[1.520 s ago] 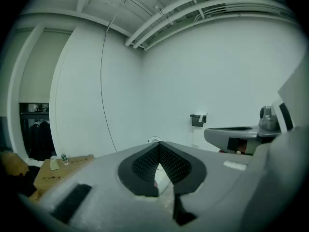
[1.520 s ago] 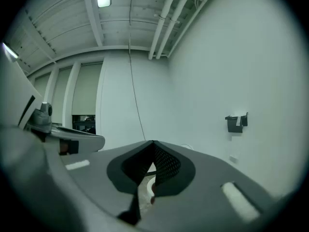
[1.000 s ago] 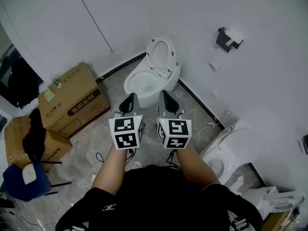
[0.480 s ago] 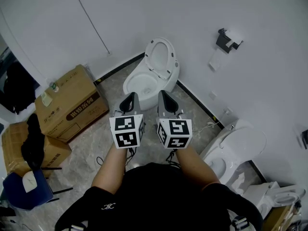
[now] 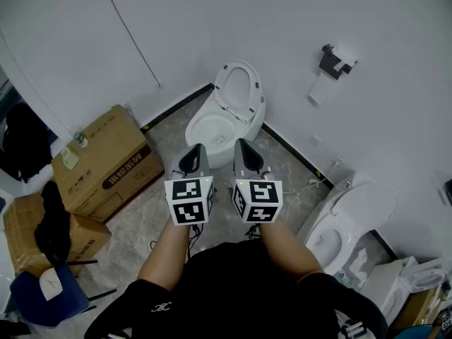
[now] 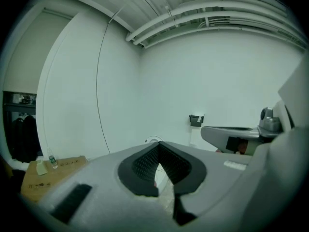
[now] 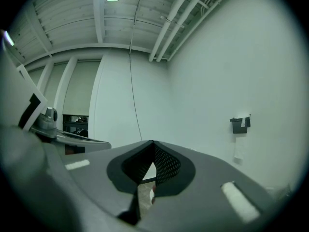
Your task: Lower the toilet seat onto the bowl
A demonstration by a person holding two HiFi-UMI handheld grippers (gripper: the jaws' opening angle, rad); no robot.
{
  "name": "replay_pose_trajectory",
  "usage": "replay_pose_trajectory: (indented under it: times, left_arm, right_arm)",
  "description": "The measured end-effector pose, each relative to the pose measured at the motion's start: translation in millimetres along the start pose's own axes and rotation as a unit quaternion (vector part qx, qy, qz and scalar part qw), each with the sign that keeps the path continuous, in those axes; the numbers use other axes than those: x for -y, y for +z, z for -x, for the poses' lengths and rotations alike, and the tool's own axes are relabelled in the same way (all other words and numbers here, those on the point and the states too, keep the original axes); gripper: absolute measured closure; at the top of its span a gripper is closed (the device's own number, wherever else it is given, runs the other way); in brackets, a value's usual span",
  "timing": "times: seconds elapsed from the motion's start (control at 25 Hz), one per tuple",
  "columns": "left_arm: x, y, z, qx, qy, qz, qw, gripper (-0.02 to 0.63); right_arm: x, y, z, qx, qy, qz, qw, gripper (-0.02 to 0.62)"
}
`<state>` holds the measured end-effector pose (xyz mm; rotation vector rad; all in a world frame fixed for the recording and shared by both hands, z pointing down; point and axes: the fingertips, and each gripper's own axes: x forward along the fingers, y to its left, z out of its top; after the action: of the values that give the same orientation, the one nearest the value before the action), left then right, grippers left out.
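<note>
The white toilet stands against the wall with its bowl (image 5: 210, 130) uncovered. Its seat (image 5: 238, 90) is raised and leans back toward the wall. My left gripper (image 5: 193, 158) and right gripper (image 5: 246, 154) hover side by side above the floor, short of the bowl's front rim and touching nothing. In the left gripper view the left gripper (image 6: 159, 143) has its jaws meeting at the tips with nothing between them. The right gripper (image 7: 153, 142) in its own view looks the same, shut and empty. The jaws hide most of the toilet in both gripper views.
Two cardboard boxes (image 5: 107, 159) (image 5: 48, 223) and a blue chair (image 5: 37, 296) stand to the left. A second toilet (image 5: 347, 216) sits at the right, with more white ware (image 5: 413, 281) behind it. A black paper holder (image 5: 332, 58) hangs on the wall. Cables (image 5: 152, 246) lie on the floor.
The head view has shifted a little, so the toilet and both grippers sit slightly lower in the frame. The seat stays raised and both grippers stay shut.
</note>
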<state>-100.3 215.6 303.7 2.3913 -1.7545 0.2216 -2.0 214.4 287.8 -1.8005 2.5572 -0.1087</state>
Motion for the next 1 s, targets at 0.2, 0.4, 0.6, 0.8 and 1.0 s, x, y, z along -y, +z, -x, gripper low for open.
replay_pose_trajectory:
  times: [0.2,0.4,0.6,0.8,1.0]
  left_arm:
    - [-17,-10,5,-0.004,0.0,0.006,1.0,0.598]
    - [-30,-17,7,-0.011,0.007,0.008,0.9999,0.598]
    - [-39,-19,-1,-0.012,0.014,0.0,0.9998,0.598]
    - [-45,-18,-18,-0.015,0.018,-0.01,0.9997,0.598]
    - [-53,-10,-50,-0.009,0.025,-0.01,0.9996,0.598]
  right_arm:
    - [-14,-7,-4,-0.007,-0.002,0.003,1.0,0.586]
    - [-24,-11,-11,-0.011,0.002,0.004,1.0,0.586]
    - [-26,-14,-26,-0.012,0.01,0.002,1.0,0.586]
    - [-21,-16,-45,-0.011,0.014,-0.002,1.0,0.586]
    - [-4,-18,-79,-0.011,0.016,-0.009,1.0,0.586]
